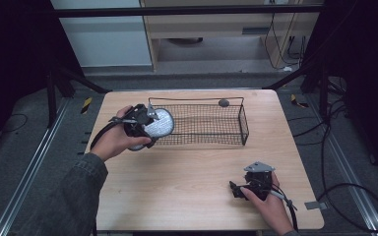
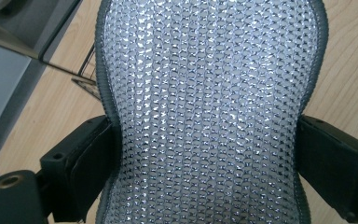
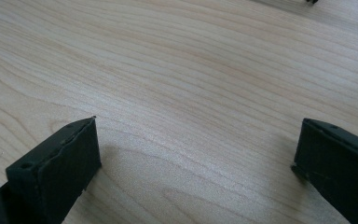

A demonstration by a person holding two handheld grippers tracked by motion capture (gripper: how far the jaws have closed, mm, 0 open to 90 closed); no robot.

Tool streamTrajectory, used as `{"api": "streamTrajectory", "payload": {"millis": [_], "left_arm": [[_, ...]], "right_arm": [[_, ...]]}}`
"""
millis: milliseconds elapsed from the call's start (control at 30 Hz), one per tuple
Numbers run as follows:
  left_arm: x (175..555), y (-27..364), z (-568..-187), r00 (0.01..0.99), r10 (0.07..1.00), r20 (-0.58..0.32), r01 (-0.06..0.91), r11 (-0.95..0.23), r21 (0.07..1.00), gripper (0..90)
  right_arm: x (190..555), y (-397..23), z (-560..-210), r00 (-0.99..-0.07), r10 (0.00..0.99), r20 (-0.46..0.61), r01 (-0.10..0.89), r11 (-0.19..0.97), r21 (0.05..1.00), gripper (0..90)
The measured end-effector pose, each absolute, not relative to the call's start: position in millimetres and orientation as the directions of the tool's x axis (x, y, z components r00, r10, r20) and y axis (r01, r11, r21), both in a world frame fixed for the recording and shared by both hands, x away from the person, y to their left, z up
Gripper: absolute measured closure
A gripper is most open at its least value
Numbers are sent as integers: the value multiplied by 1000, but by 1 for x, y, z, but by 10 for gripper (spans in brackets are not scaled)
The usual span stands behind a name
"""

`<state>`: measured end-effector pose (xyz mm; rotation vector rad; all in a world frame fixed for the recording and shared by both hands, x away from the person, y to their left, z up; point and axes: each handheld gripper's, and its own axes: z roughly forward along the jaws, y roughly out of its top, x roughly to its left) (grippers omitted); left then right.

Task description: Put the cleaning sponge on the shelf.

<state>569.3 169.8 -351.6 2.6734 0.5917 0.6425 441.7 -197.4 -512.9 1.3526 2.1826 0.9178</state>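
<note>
Here the left gripper (image 1: 145, 125) had its fingers (image 2: 81, 163) closed on the waist of a silver mesh pad (image 2: 209, 112), a round-ended piece of chain-like metallic weave with a grey bound edge, most likely a scrubbing pad. The squeeze at the narrowest part probably kept the limp weave from sliding out. The pad was held clear of the tabletop (image 1: 187, 167) at the near-left corner of the black wire basket (image 1: 202, 123), partly over its rim, which suggested the basket as the intended drop point. A small dark object (image 1: 223, 103) sat by the basket's far rim; its nature could not be told. The right gripper (image 1: 241, 189) rested low on the tabletop near the front right, well apart from the basket, its fingers (image 3: 56, 168) spread wide with nothing between them, apparently parked out of the way.
</note>
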Motion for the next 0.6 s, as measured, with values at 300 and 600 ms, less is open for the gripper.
{"api": "streamTrajectory", "payload": {"millis": [300,600], "left_arm": [[580,148,-350,821,427,379,277,-879,389,79],[589,134,-346,823,403,400,248,-889,385,79]], "right_arm": [[442,-198,-513,-447,894,-8,621,317,717,4],[442,-198,-513,-449,894,-10,621,320,715,4]]}}
